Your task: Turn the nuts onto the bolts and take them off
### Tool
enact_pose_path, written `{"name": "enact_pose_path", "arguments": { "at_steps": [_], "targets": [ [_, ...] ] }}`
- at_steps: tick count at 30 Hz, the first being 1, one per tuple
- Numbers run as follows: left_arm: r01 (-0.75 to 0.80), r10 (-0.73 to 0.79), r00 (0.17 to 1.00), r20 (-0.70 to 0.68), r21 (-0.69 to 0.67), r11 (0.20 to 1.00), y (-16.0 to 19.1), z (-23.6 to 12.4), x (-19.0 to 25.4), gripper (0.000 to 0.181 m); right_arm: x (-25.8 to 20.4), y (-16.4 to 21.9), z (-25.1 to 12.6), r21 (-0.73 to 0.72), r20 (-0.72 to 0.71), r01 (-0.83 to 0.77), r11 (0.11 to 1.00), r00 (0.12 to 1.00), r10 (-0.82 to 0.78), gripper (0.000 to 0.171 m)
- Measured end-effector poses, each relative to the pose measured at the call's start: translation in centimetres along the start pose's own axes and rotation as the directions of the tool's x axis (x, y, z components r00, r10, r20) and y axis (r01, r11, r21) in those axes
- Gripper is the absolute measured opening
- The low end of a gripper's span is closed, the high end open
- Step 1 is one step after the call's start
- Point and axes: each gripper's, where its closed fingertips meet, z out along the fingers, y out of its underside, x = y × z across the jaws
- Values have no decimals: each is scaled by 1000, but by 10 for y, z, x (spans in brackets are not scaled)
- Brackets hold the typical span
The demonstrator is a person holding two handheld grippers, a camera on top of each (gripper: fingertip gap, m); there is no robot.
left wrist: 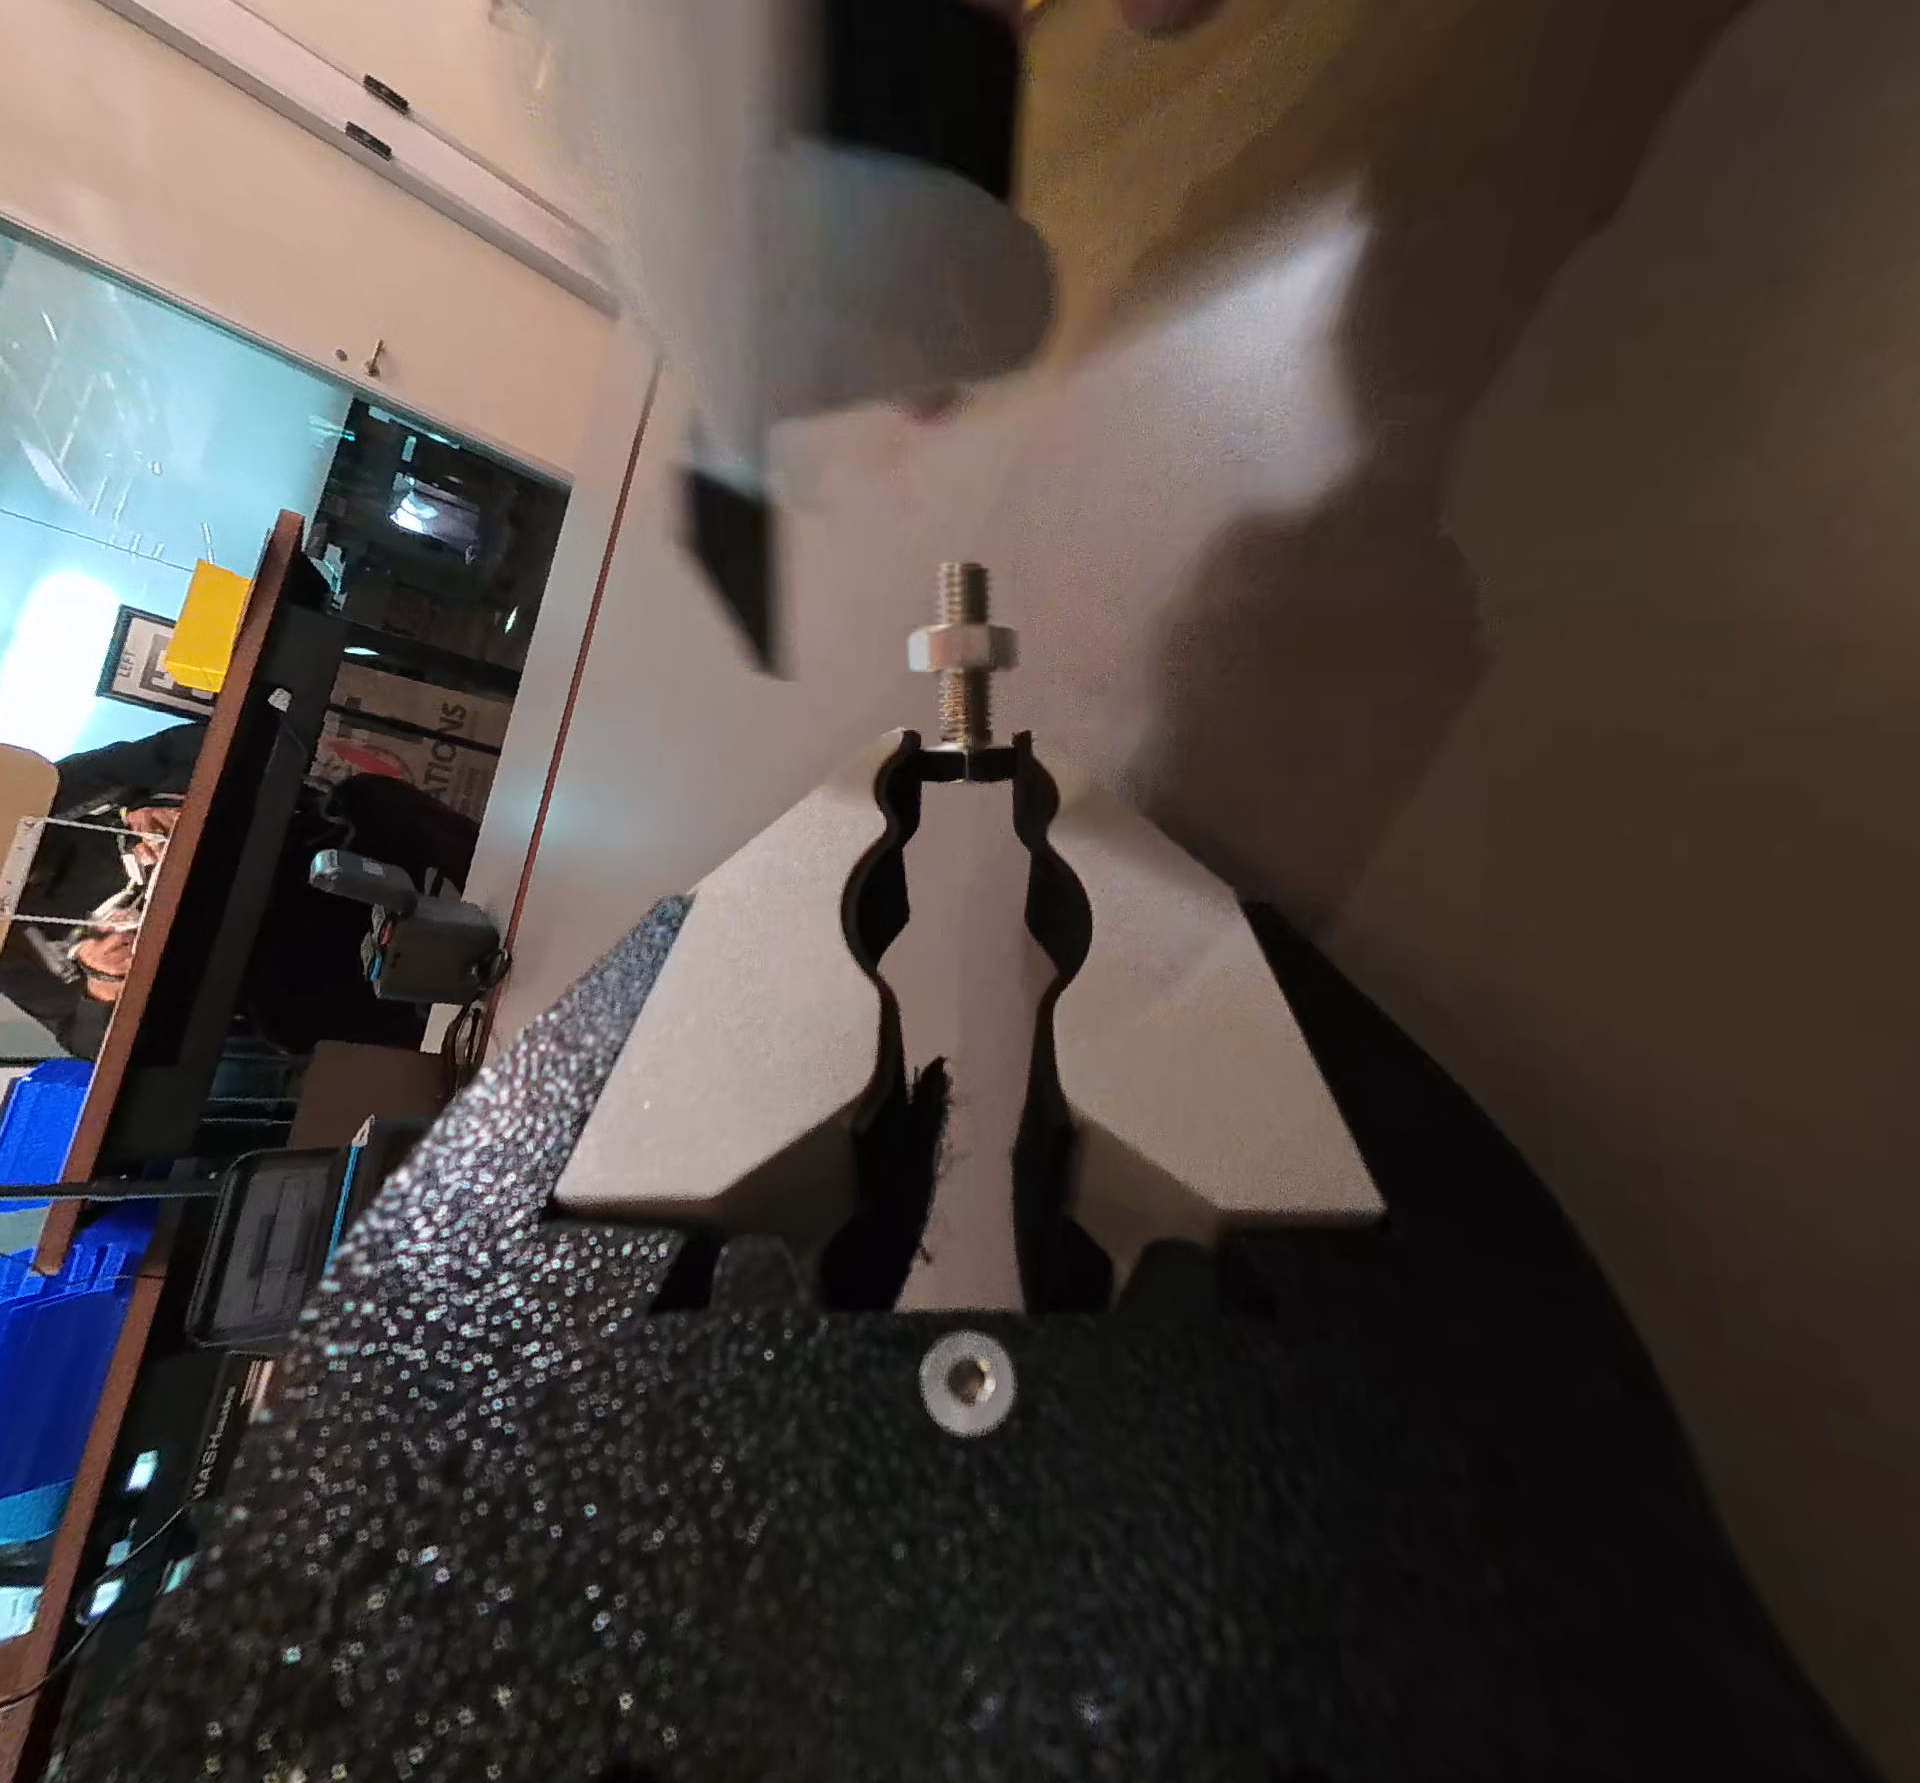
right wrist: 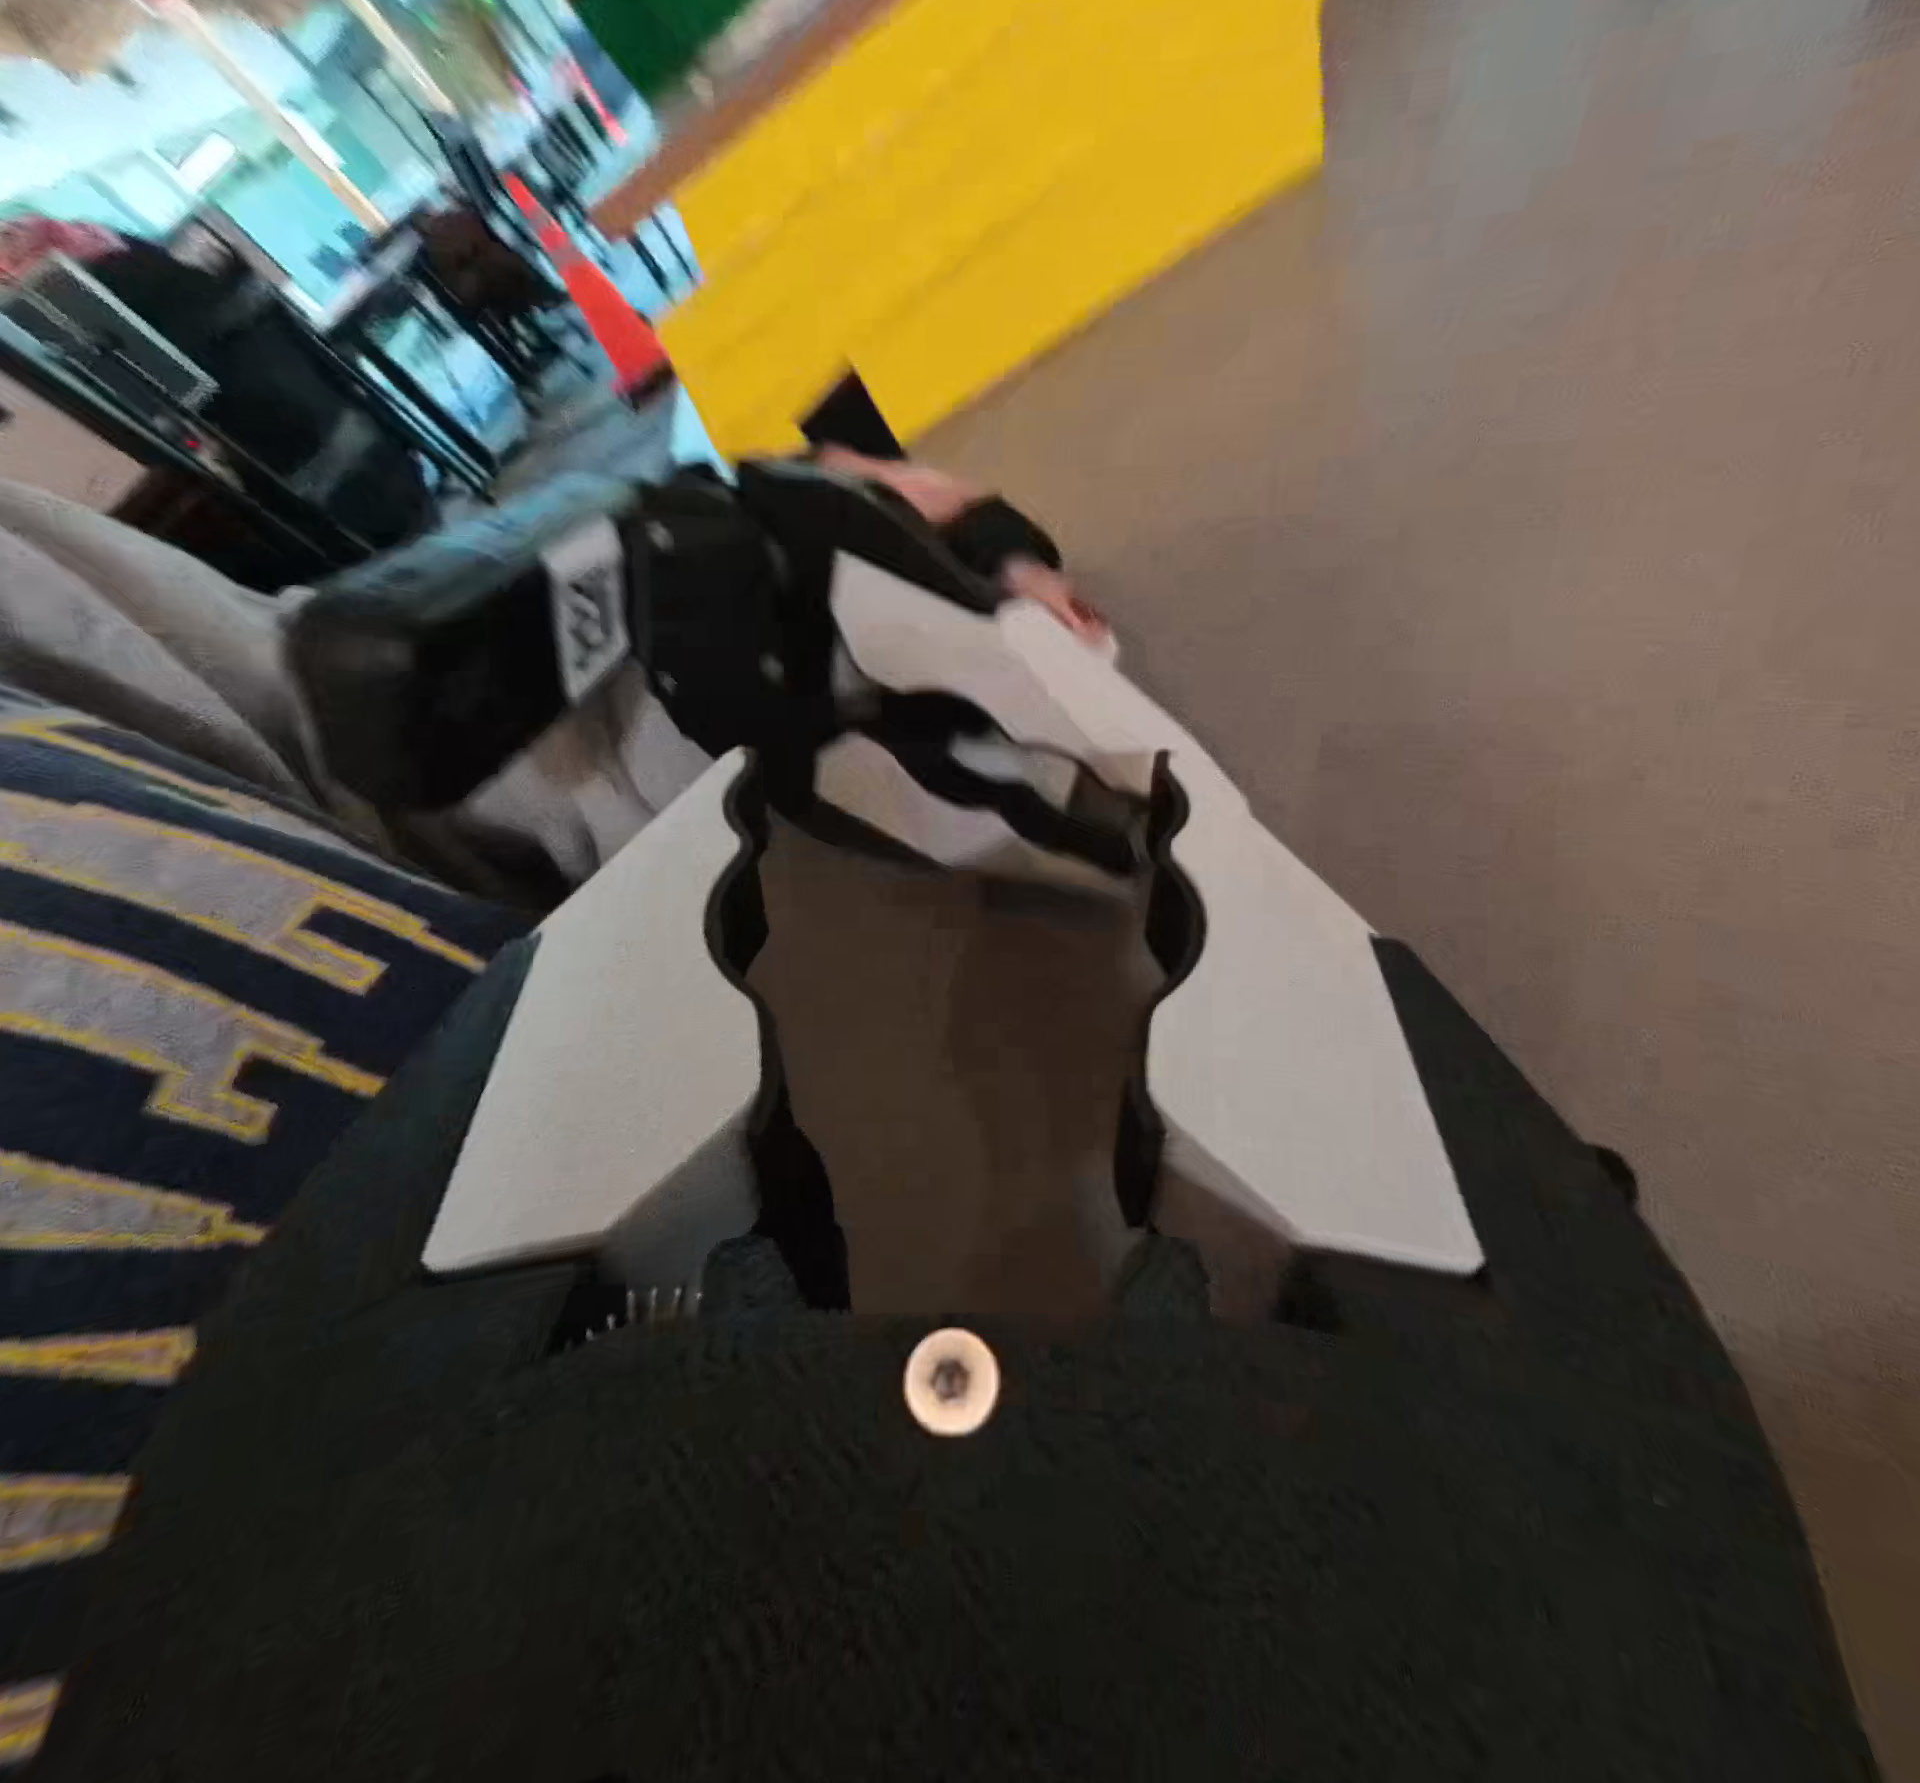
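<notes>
Wall: cream panelled wall (left wrist: 260,123).
Window: bright glass pane (left wrist: 156,445).
Floor: grey-brown carpet (right wrist: 1610,590).
Furniture: big yellow box (right wrist: 997,175), blue plastic bins (left wrist: 52,1318).

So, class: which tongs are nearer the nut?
Left. The left tongs grip the bolt just below the nut; the right tongs are open and empty, off to one side.

Left wrist cam looks along its own fingers, rolled sideways, super close to the bolt (left wrist: 964,668). Right wrist cam is tilted too, facing the left hand-held gripper (right wrist: 1081,798) up close. That's the overlap.
</notes>
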Motion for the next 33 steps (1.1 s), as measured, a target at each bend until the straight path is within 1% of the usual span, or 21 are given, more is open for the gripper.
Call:
{"name": "enact_pose_path", "arguments": {
  "at_steps": [1, 2, 5, 7, 9, 12, 14, 15, 16, 17, 18, 20, 23, 25, 27, 28, 29, 30, 31, 32, 33],
  "targets": [
    [-11, 11, 1000, 2, -7, 1000, 0, 0, 0, 16, -5, -15, -5, 77, -1, 30, 997, 1000, -30, 72],
    [-21, 21, 1000, 6, -7, 1000, 0, 0, 0, 16, 2, -15, -9, 62, -46, 30, 998, 999, -27, 68],
    [-5, 5, 1000, 5, -6, 1000, 0, 0, 0, 16, 33, 37, -14, -247, -200, -119, 962, 977, 70, 77],
    [-7, 7, 1000, 5, -6, 1000, 0, 0, 0, 16, 31, 52, -12, -294, -178, -183, 938, 975, 134, 77],
    [-14, 14, 1000, 4, -8, 1000, 0, 0, 1, 16, 25, 53, -5, -283, -143, -207, 936, 975, 172, 73],
    [-14, 14, 1000, 8, -14, 1000, 1, 0, 0, 16, 22, 47, 3, -274, -119, -152, 950, 985, 123, 73],
    [-7, 7, 1000, 2, -6, 1000, 1, 0, 0, 16, 16, 25, 4, -197, -99, 22, 980, 994, -42, 78],
    [-5, 5, 1000, 1, -12, 1000, 1, 0, 0, 16, 1, 9, 3, -118, -49, 120, 986, 991, -127, 67],
    [-10, 10, 1000, 0, -15, 1000, 1, 0, 1, 16, -9, -4, -1, -54, -37, 163, 985, 986, -166, 67],
    [-15, 15, 1000, 2, -16, 1000, 1, 0, 1, 16, -6, -6, -4, -62, -70, 158, 986, 984, -162, 65],
    [-15, 15, 1000, 3, -16, 1000, 1, 0, 1, 16, 4, 4, -7, -135, -114, 112, 984, 985, -128, 67],
    [-14, 14, 1000, 3, -17, 1000, 1, 0, 1, 16, 25, 33, -12, -282, -194, -37, 959, 981, -19, 79],
    [-23, 23, 1000, 3, -20, 1000, 1, 0, 1, 16, 25, 55, -8, -327, -169, -174, 929, 978, 123, 83],
    [-29, 29, 1000, 4, -22, 999, 1, 0, 1, 16, 19, 50, -2, -294, -134, -170, 940, 982, 136, 81],
    [-16, 17, 1000, 8, -27, 1000, 2, 0, 0, 16, 21, 43, 1, -268, -136, -111, 957, 988, 77, 83],
    [-16, 16, 1000, 4, -22, 1000, 1, -1, 0, 16, 17, 31, 2, -215, -108, -27, 976, 994, 3, 84],
    [-20, 21, 1000, 4, -23, 1000, 1, -1, 0, 16, 1, 12, 2, -110, -29, 69, 992, 997, -73, 76],
    [-25, 26, 1000, 5, -28, 999, 1, 0, 0, 16, -18, -7, -2, 6, 42, 115, 993, 993, -115, 74],
    [-29, 29, 1000, 6, -29, 999, 1, 0, 0, 16, -19, -14, -5, 41, 26, 113, 993, 993, -114, 71],
    [-29, 29, 1000, 8, -29, 999, 1, 0, 0, 16, -6, -7, -7, -19, -46, 88, 996, 995, -89, 72],
    [-26, 26, 1000, 8, -29, 999, 1, 0, 0, 16, 12, 8, -9, -106, -123, 42, 993, 991, -55, 77]
  ]
}}
